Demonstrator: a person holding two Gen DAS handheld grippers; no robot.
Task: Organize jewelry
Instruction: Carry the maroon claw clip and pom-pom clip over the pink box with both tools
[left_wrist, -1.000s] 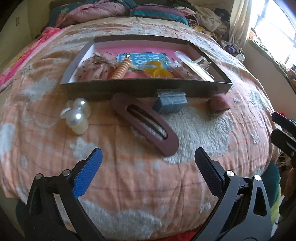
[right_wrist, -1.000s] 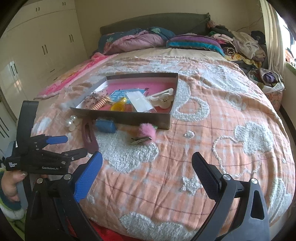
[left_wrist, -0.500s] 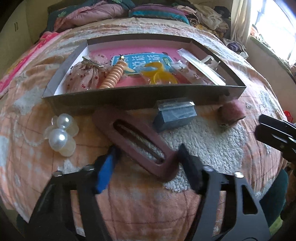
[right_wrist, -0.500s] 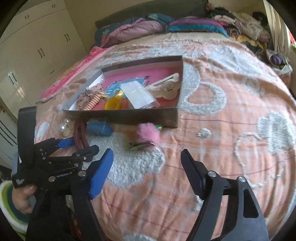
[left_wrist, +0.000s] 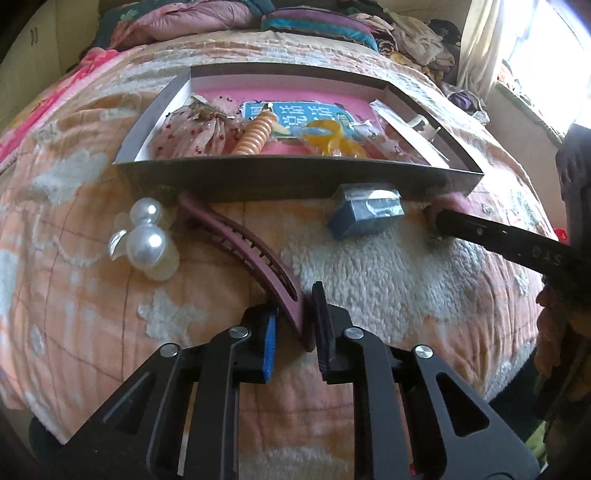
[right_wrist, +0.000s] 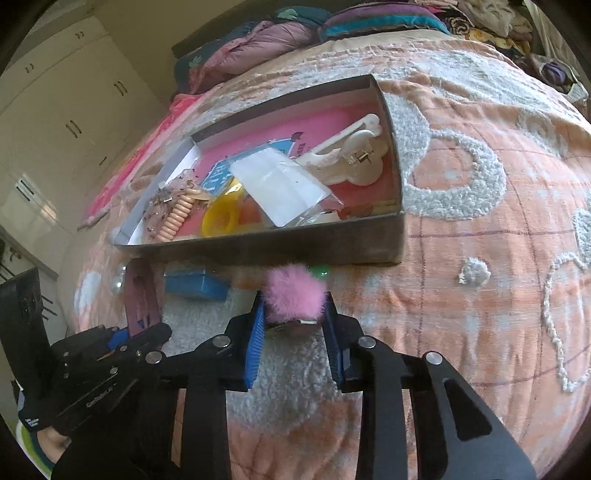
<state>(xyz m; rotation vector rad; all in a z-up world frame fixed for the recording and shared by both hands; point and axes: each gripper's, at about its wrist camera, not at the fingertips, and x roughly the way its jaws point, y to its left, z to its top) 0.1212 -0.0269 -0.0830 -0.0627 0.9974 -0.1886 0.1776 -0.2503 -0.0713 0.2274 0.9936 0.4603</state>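
Note:
My left gripper (left_wrist: 293, 325) is shut on the near end of a long maroon hair clip (left_wrist: 243, 247), which is tipped onto its edge on the bed; it also shows in the right wrist view (right_wrist: 140, 299). My right gripper (right_wrist: 293, 321) is shut on a pink fluffy pom-pom hair clip (right_wrist: 293, 295) just in front of the box; it also shows in the left wrist view (left_wrist: 448, 205). The shallow grey box (left_wrist: 295, 177) with a pink floor holds several hair accessories. A pearl hair clip (left_wrist: 147, 238) and a small blue box (left_wrist: 365, 214) lie on the bed before it.
The orange-and-white quilt (right_wrist: 480, 258) covers the bed. Inside the box lie a peach coil clip (left_wrist: 255, 134), yellow clips (left_wrist: 328, 138), a clear packet (right_wrist: 284, 184) and a white clip (right_wrist: 354, 158). Pillows and clothes (left_wrist: 295, 22) are piled at the far end. Wardrobes (right_wrist: 55, 110) stand left.
Both grippers moved forward and closed: the left onto the maroon hair clip, tipping it on edge, the right onto the pink pom-pom clip.

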